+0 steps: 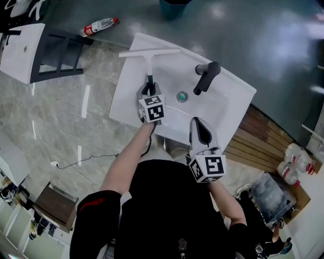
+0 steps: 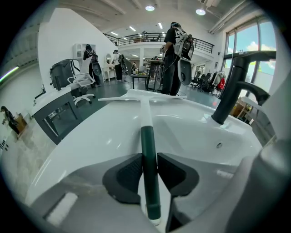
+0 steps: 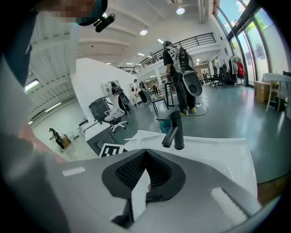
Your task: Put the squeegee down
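Left gripper [image 1: 149, 87] jaws pinch the squeegee [image 1: 149, 52] handle, mostly hidden in head view; right gripper [image 1: 198, 122] jaws pressed together

- Underfoot, glossy pale marble-look floor tiles [image 1: 61, 116], meeting a shiny dark grey-green floor [image 1: 263, 35] at the top of the head view.
- On the right, a strip of brown wooden floor planks [image 1: 260, 134].
- A clear plastic bottle with a red label [image 1: 99, 25] lies on its side, just beside a dark metal frame stand [image 1: 61, 53].
- A thin black cable [image 1: 86, 161] snakes over the tiles.
- Out in the hall, tall windows [image 2: 257, 43] pour daylight in from the right.
- Round ceiling lamps [image 2: 150, 7] are lit.
- At the back, a mezzanine balcony with a dark railing [image 2: 136, 37].
- A white office chair [image 2: 82, 84] stands below a plain white wall [image 2: 63, 41].
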Tool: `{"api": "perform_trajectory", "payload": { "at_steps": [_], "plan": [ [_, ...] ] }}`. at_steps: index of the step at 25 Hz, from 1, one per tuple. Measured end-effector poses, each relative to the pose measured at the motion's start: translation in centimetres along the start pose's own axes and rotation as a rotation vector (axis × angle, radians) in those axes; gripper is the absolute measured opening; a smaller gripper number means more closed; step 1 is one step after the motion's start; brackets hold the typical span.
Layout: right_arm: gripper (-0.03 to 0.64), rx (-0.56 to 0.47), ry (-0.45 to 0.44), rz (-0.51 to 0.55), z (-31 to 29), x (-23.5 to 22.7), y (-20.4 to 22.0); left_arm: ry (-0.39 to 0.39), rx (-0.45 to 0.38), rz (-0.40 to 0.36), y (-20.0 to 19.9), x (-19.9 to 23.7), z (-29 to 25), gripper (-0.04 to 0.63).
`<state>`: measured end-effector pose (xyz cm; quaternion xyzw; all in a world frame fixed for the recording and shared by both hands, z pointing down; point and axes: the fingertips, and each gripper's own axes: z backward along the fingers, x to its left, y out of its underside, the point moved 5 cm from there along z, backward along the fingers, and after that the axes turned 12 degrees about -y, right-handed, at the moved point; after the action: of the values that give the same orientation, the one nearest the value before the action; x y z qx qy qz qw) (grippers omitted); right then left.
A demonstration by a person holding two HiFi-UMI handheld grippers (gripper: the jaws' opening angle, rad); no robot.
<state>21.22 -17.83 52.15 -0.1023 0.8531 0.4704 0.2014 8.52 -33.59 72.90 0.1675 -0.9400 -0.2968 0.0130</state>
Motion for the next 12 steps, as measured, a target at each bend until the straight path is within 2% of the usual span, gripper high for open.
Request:
{"api": "perform_trajectory", "payload": {
  "at_steps": [12],
  "plan": [
    [0.002, 0.000, 0.012, -0.014, 0.3, -0.5, 0.2, 0.030, 0.011, -0.024, 0.2, -1.8, -1.4, 0.112]
  ]
}}
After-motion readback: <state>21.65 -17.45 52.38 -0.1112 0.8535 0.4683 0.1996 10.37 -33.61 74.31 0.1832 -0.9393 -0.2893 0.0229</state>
